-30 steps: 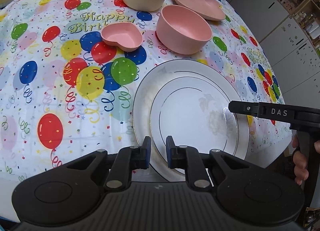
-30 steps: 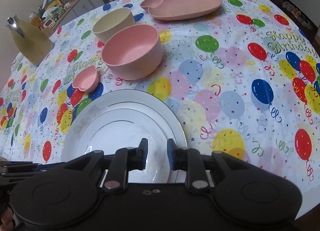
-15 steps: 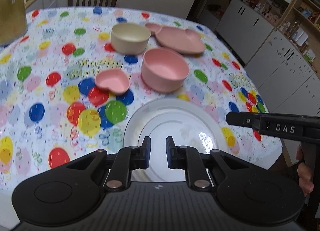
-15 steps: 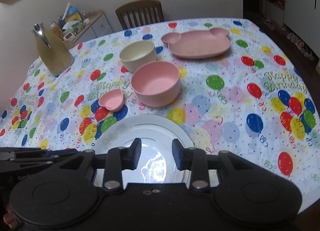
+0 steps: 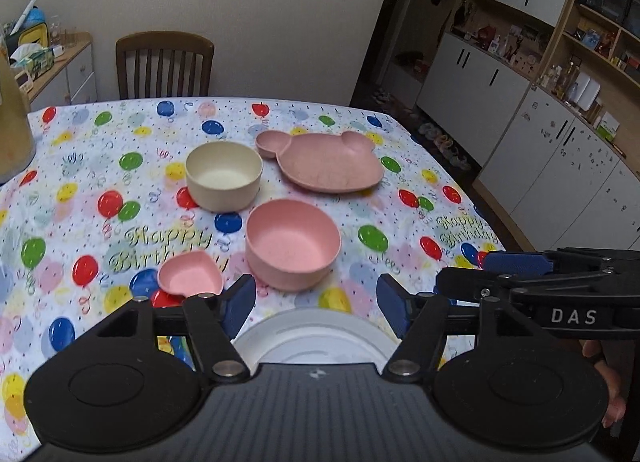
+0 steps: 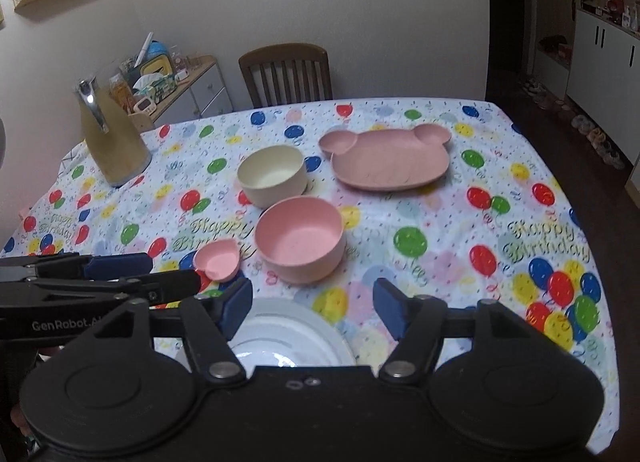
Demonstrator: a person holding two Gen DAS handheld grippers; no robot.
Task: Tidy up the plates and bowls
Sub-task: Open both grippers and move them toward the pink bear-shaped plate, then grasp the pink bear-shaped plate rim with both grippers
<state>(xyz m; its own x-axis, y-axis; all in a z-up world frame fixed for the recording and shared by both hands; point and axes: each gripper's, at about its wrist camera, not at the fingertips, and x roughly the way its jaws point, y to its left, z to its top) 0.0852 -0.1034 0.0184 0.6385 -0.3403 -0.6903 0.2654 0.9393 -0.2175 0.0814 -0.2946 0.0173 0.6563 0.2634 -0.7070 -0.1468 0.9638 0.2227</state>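
Observation:
Two stacked white plates (image 5: 308, 332) (image 6: 280, 336) lie at the near table edge, partly hidden below both grippers. Beyond them stand a pink bowl (image 5: 292, 248) (image 6: 300, 240), a small pink heart dish (image 5: 190, 276) (image 6: 218, 264), a cream bowl (image 5: 224, 173) (image 6: 272, 173) and a pink bear-shaped plate (image 5: 328, 159) (image 6: 388, 157). My left gripper (image 5: 316, 304) is open and empty above the plates. My right gripper (image 6: 312, 304) is open and empty beside it; it also shows in the left wrist view (image 5: 520, 274).
The table (image 6: 440, 229) carries a balloon-print cloth. A tall beige jug (image 6: 112, 137) stands at the far left. A wooden chair (image 5: 164, 63) is behind the table. Cabinets (image 5: 540, 133) line the right wall.
Both grippers have opened wide and pulled up and back from the white plates. The plates stay stacked on the table.

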